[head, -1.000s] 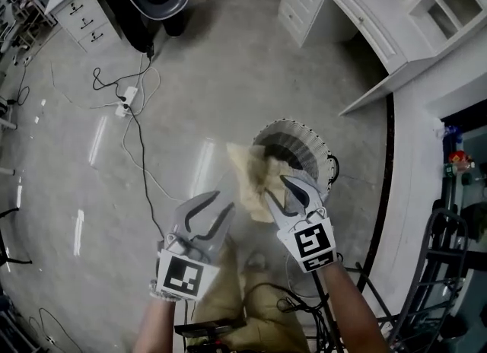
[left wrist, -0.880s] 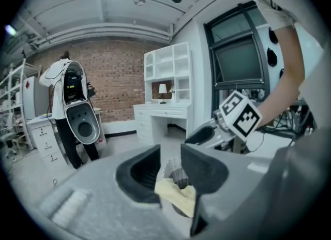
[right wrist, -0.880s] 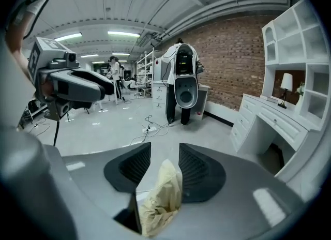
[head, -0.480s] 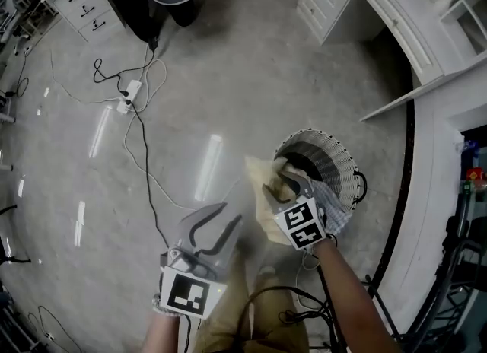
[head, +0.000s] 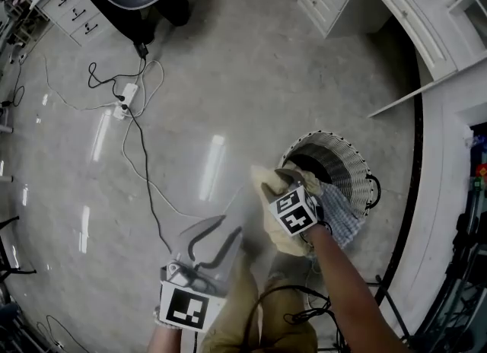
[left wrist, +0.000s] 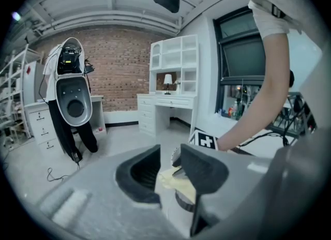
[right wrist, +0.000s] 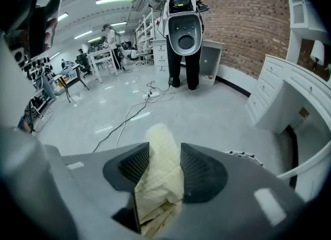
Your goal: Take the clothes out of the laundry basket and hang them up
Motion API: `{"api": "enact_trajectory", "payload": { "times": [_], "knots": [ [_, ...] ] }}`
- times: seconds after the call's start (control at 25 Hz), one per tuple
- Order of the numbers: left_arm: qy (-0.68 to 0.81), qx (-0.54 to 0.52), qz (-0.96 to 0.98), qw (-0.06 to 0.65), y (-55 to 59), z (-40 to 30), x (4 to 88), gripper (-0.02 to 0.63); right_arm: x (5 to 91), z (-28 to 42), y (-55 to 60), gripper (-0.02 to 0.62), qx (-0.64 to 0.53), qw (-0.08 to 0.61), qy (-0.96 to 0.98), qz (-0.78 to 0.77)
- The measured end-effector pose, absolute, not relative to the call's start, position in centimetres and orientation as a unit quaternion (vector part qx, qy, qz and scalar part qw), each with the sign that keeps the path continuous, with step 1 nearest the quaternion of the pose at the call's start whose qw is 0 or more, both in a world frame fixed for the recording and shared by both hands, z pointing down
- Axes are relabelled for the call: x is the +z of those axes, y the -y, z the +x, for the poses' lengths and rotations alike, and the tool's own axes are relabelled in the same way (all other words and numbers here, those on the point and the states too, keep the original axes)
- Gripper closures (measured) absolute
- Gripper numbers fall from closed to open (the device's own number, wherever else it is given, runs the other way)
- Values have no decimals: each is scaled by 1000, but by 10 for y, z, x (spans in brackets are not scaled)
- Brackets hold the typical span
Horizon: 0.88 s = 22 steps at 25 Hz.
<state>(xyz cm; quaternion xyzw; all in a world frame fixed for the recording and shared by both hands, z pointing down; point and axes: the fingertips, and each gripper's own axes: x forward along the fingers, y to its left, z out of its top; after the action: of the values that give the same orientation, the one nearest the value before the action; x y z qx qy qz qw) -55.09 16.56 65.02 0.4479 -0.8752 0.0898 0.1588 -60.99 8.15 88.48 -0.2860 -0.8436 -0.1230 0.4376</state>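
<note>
The room is big, with a brick wall [left wrist: 119, 78] at the back and a long white desk [head: 380, 17] along one side. The floor [head: 228, 77] is gray, hard and shiny, so it may be slippery. It would be better if the clothes did not drag on it.

The basket [head: 358, 163] is round and made of white wire. It stands on the floor near the desk. A checked cloth [head: 344, 224] hangs over its rim.

The yellow cloth [head: 293, 243] is bunched up at the basket's rim, on the side close to the person. It looks soft, floppy and light. It will sag and slide, so I think it is best to pinch a thick fold near the top, not a thin edge.

The right gripper [head: 278, 189] is pushed into that yellow cloth. Its jaws are opening, with the cloth between them but not squeezed. The left gripper [head: 217, 236] hangs just beside it over the floor, its jaws apart and nothing in them.
</note>
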Motion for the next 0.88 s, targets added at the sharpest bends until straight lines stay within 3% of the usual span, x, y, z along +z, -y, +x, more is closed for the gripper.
{"api": "enact_trajectory", "payload": {
  "times": [0.12, 0.2, 0.44, 0.88],
  "knots": [
    [874, 94, 453, 149, -163, -557, 651, 494, 895, -607, -81, 434, -114, 459, 832, -290],
    [874, 91, 455, 141, -160, -561, 650, 494, 895, -603, -79, 581, -107, 469, 828, -290],
    [867, 81, 457, 182, -155, -562, 645, 494, 857, -599, -57, 585, -48, 453, 855, -248],
    [817, 104, 544, 158, -94, -546, 564, 486, 683, -569, 31, 586, 30, 365, 922, -123]
  ]
}}
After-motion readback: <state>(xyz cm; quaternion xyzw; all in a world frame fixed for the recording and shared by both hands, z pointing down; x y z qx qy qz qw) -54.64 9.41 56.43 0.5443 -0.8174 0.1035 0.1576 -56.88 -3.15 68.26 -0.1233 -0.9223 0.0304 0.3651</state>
